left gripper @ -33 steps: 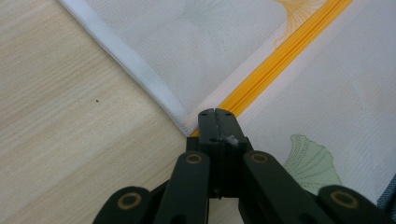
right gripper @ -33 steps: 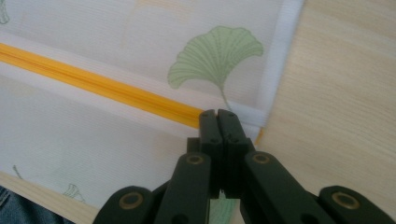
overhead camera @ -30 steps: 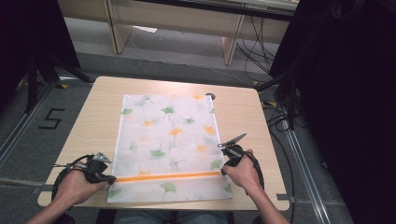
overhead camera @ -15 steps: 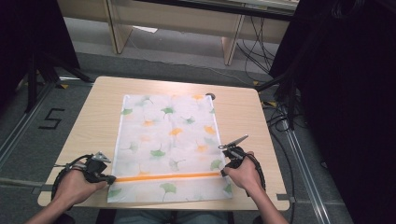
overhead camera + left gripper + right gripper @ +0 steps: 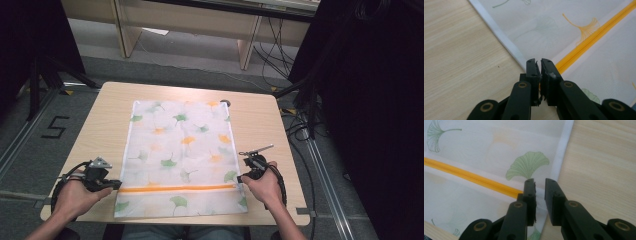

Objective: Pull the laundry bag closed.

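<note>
cloth (image 5: 564, 30) cut by frame edge, left claw (image 5: 539, 62) grip unclear

My work surface is a light wooden table with rounded corners (image 5: 260, 125), its pale grain running bare on either side of me. On the grey floor to my left there is a black number five marked in tape (image 5: 54, 127), with black stand legs (image 5: 40, 75) rising behind it. Beyond the far edge stands a pale wooden bench frame (image 5: 190, 20) (black cables (image 5: 272, 37) hang and trail beside its right leg).

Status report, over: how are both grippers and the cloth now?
Left gripper shut at cloth left edge. Right gripper jaws just opened, cloth's right edge between them. Cloth flat on table. Nothing in the way.
</note>
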`<state>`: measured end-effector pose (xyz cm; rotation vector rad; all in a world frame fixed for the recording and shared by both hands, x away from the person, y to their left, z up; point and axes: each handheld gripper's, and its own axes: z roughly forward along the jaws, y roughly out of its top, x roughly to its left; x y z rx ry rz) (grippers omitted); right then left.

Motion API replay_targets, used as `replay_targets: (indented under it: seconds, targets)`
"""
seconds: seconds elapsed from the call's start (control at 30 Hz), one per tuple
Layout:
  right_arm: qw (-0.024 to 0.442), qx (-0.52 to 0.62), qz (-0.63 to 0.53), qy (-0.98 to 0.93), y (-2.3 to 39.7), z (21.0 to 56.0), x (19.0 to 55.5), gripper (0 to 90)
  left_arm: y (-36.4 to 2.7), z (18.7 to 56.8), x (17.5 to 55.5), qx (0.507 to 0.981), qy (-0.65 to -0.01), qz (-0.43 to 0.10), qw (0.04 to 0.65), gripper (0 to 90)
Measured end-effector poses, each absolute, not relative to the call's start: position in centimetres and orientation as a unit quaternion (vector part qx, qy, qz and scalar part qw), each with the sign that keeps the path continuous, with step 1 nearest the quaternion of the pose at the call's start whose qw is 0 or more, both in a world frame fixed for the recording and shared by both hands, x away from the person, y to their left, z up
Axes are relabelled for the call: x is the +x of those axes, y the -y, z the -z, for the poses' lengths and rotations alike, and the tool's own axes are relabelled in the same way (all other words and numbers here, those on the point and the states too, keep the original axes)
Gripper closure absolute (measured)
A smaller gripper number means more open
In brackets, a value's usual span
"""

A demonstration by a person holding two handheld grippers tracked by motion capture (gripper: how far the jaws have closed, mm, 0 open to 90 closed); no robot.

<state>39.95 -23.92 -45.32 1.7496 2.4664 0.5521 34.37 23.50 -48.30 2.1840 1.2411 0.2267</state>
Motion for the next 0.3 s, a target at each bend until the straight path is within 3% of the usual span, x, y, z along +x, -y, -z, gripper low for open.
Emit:
replay_targets:
  seconds: [0.3]
  targets:
    - [0.037,0.579,-0.192,-0.792,24.49,45.28,39.74,74.4,-23.92,48.37,34.66,0.809,-0.486,-0.099,0.316,76.0]
